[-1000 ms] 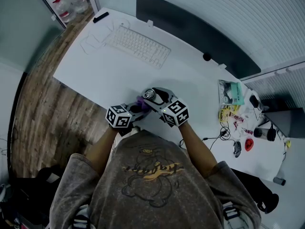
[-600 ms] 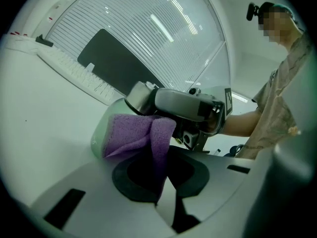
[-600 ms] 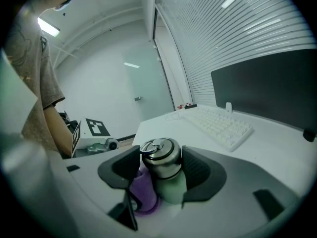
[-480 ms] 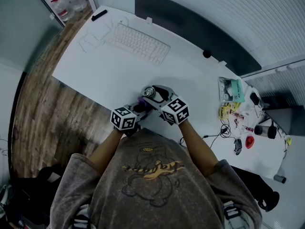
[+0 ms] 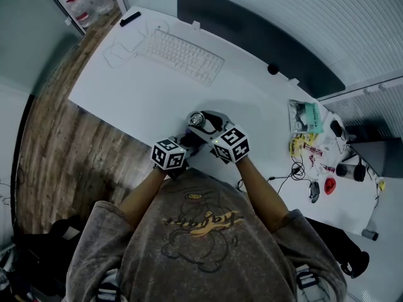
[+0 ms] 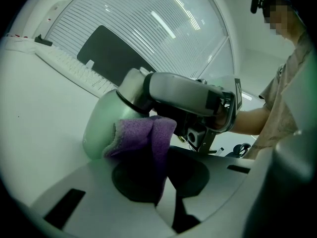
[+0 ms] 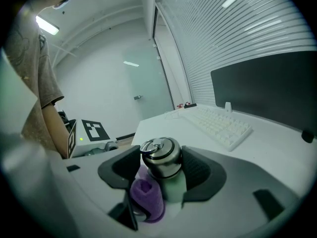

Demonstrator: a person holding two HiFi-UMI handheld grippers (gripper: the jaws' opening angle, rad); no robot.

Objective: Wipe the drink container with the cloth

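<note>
so the right claw clamps the smooth pale-green cylindrical bottle with its shiny steel cap, left claw pinches the fuzzy purple cloth against it

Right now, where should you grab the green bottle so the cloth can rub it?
High up, just below the lid, from the side away from the purple cloth, as the right gripper does; the round bottle fits between jaws, leaving its lower body bare.

I see a white table. Kbd sits twd the far-left corner, a white cable loop just beside it, and a small black item at the corner. At the right end are a teal packet, a black cable and a red obj.
</note>
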